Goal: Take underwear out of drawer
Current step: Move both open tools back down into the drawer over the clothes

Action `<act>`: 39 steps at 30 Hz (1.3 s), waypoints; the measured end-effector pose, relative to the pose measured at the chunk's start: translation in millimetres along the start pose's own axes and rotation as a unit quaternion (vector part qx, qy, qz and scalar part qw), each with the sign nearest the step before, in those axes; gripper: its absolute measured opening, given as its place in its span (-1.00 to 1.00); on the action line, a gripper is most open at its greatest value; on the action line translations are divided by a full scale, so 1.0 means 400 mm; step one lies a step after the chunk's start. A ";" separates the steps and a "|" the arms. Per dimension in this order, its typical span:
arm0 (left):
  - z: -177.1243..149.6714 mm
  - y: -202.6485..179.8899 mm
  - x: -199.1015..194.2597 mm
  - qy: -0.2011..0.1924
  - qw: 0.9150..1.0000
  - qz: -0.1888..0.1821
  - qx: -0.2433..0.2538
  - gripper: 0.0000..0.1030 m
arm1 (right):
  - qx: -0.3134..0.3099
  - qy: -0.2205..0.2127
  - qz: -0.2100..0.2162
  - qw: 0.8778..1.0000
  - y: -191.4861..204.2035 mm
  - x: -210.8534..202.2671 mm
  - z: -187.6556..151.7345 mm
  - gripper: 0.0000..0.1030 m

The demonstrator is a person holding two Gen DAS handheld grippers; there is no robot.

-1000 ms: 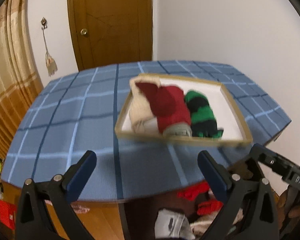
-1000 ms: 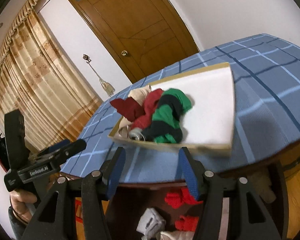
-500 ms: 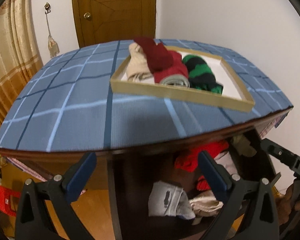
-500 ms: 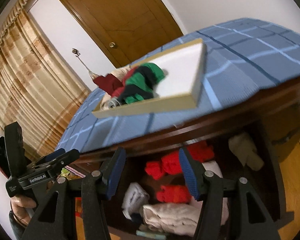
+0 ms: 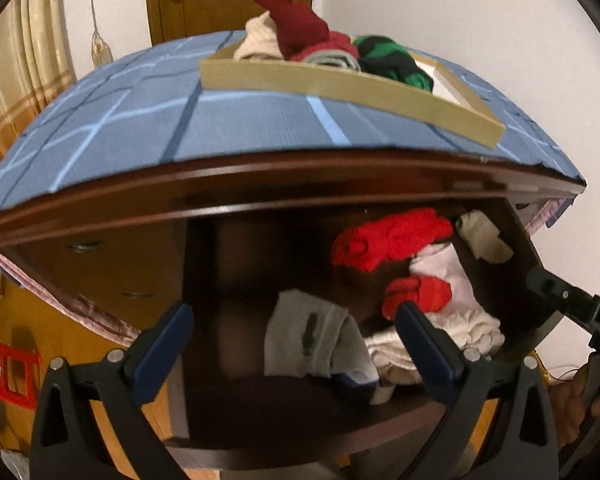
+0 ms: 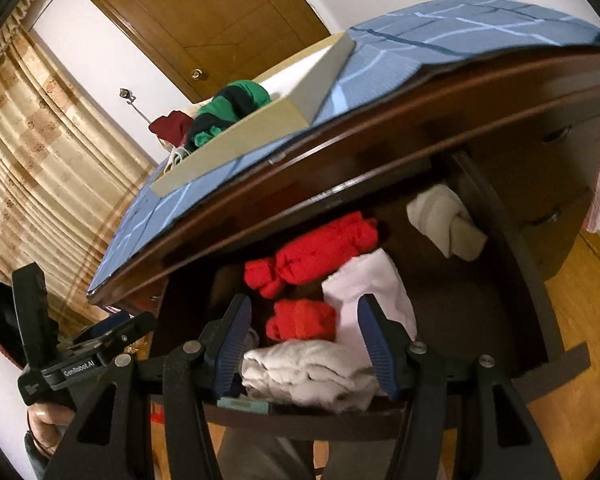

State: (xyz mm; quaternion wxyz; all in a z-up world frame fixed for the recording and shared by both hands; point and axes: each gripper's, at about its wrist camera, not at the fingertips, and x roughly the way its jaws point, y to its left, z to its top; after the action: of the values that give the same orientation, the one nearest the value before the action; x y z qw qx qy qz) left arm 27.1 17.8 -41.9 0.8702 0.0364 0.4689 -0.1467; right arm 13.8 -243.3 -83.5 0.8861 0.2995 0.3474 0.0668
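Both views have dropped since a second ago: then the cameras looked down on the desk top, and now they look from below its front edge into the open drawer.

Largest in view is the desk [image 5: 112,128], covered by a blue checked cloth, its dark wooden edge curving across both pictures. On top sits a shallow tray [image 5: 340,88] with pale wooden walls; it holds a heap of folded underwear in cream, dark red and green with black stripes [image 5: 392,62].

Below the desk top, the drawer [image 6: 476,320] stands pulled out, dark brown inside. More underwear lies in it: a long red roll [image 6: 324,244] toward the back, a smaller red roll [image 6: 300,320] in front of it, a pale pink piece [image 6: 372,280] just beside both, a cream bundle [image 6: 312,376] at the front wall, and a white roll [image 6: 440,216] apart in the back right corner. In the left view a grey folded piece [image 5: 308,336] lies left of the cream bundle.

The left hand-held gripper [image 5: 292,344] has its blue-padded jaws wide apart with nothing between them. The right hand-held gripper [image 6: 304,346] also has its jaws apart, clear of the clothes, above the drawer's front with the cream bundle and small red roll seen between them.
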 end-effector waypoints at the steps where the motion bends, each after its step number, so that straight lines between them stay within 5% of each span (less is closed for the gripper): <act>1: -0.007 -0.002 0.002 0.001 1.000 0.000 -0.001 0.99 | 0.002 0.001 -0.001 1.000 -0.004 -0.002 -0.006 0.13; 25: -0.131 -0.022 0.007 0.032 0.999 0.003 -0.024 0.99 | -0.005 -0.005 0.000 1.000 -0.051 -0.101 -0.116 0.13; 39: -0.059 0.015 0.060 0.045 0.999 0.001 -0.025 0.98 | -0.047 -0.035 -0.017 0.998 -0.034 -0.115 -0.084 0.13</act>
State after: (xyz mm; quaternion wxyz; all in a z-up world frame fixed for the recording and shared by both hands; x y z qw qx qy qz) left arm 22.2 23.1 -75.4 0.8489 0.0220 0.5113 -0.1325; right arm -44.0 -253.1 -84.6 0.9118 0.2538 0.3176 0.0576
